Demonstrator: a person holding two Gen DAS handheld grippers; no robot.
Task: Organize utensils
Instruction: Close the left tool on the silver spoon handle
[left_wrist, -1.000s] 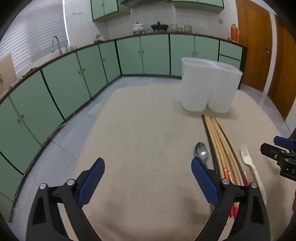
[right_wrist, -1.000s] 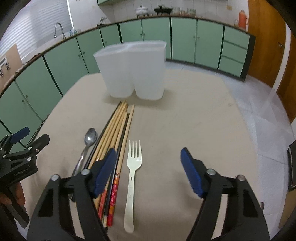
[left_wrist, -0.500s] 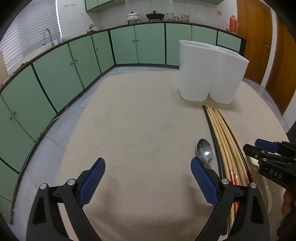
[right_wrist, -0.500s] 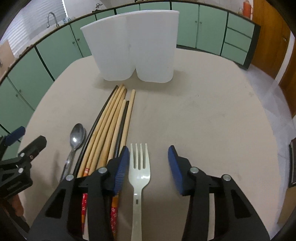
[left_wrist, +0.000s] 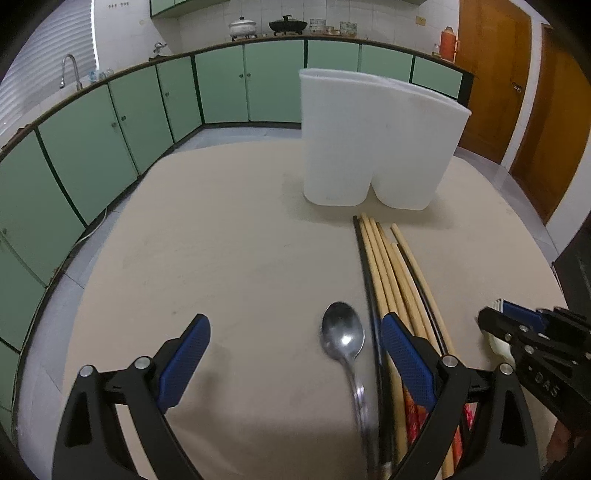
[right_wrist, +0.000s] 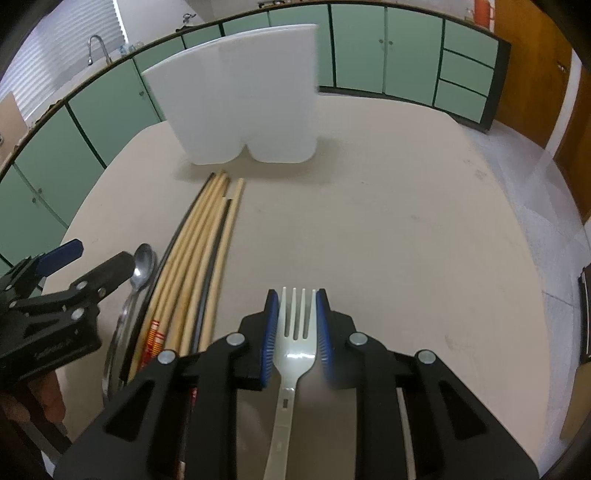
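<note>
A white plastic fork (right_wrist: 291, 369) lies on the beige table. My right gripper (right_wrist: 295, 295) is closing around its head, and both blue pads (right_wrist: 269, 332) touch the fork's sides. In the left wrist view the same right gripper (left_wrist: 496, 314) sits low at the right, over the fork's white tip (left_wrist: 498, 343). A metal spoon (left_wrist: 343, 332) lies between the fingers of my open left gripper (left_wrist: 295, 325), close to its right finger. Several wooden and dark chopsticks (left_wrist: 391, 266) lie beside the spoon. The white two-compartment holder (left_wrist: 376, 147) stands behind them.
The round beige table (right_wrist: 406, 240) ends in a curved edge above a tiled floor. Green cabinets (left_wrist: 92, 147) run along the wall, and wooden doors (left_wrist: 546, 110) are at the right. A dark object (right_wrist: 585, 314) sits at the table's far right edge.
The right gripper's jaws came together from wide apart onto the fork's head and it sank lower. The left gripper moved right and forward, so the spoon now lies between its fingers.
</note>
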